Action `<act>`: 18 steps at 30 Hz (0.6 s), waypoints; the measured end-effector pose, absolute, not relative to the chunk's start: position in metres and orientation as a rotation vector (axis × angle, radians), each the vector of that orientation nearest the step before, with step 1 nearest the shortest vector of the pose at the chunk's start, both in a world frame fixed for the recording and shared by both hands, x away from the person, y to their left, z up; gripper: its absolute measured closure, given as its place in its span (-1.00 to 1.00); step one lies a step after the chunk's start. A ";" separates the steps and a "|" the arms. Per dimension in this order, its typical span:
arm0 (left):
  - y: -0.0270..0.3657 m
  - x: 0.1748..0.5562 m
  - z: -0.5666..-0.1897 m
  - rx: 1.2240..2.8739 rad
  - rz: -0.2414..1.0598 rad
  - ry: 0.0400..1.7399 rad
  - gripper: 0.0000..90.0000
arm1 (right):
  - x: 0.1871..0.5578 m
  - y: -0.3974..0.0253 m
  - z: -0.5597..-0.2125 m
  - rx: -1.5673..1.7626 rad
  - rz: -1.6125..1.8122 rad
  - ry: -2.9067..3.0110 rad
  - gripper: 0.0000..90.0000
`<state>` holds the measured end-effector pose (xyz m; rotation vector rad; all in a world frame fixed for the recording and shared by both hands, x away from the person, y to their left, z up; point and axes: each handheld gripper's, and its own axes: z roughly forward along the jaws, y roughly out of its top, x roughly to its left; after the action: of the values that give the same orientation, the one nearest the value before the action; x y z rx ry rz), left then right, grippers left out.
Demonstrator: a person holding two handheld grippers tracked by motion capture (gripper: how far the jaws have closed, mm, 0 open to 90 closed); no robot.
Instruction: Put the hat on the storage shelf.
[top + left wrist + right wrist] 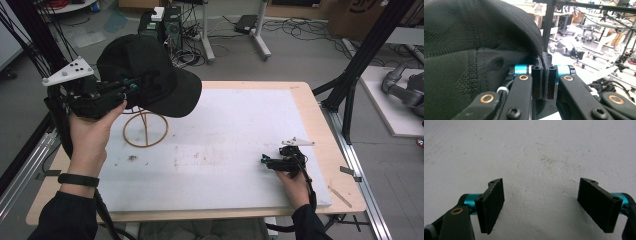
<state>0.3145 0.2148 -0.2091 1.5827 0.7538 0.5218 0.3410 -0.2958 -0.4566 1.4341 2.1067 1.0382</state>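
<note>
A black cap (147,75) hangs in the air over the table's far left part, held by its rim in my left gripper (131,86), which is shut on it. In the left gripper view the two jaws pinch the edge of the black cap (481,42) and my left gripper (544,76) is tight together. Under the cap stands a wooden wire stand with a ring base (145,129), bare of anything. My right gripper (265,160) rests low over the white mat near the front right, open, and my right gripper (541,202) has nothing between its pads.
The white mat (225,145) covers most of the wooden table (310,100). Black frame posts (370,50) rise at the right and left edges. Cables and equipment lie on the floor beyond the far edge.
</note>
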 end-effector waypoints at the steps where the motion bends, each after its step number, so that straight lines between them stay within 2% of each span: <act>1: 0.216 0.315 -0.209 1.582 0.527 0.755 0.95 | 0.341 -0.296 -0.457 1.435 1.037 2.107 -0.53; 7: 0.224 0.321 -0.210 1.555 0.540 0.781 0.94 | 0.341 -0.296 -0.457 1.438 1.038 2.108 -0.53; 18: 0.230 0.335 -0.220 1.608 0.596 0.879 0.94 | 0.341 -0.295 -0.457 1.434 1.035 2.108 -0.53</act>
<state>0.3355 0.2304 -0.2198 1.6080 0.8790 0.5955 0.3409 -0.2952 -0.4567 1.4345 2.1078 1.0353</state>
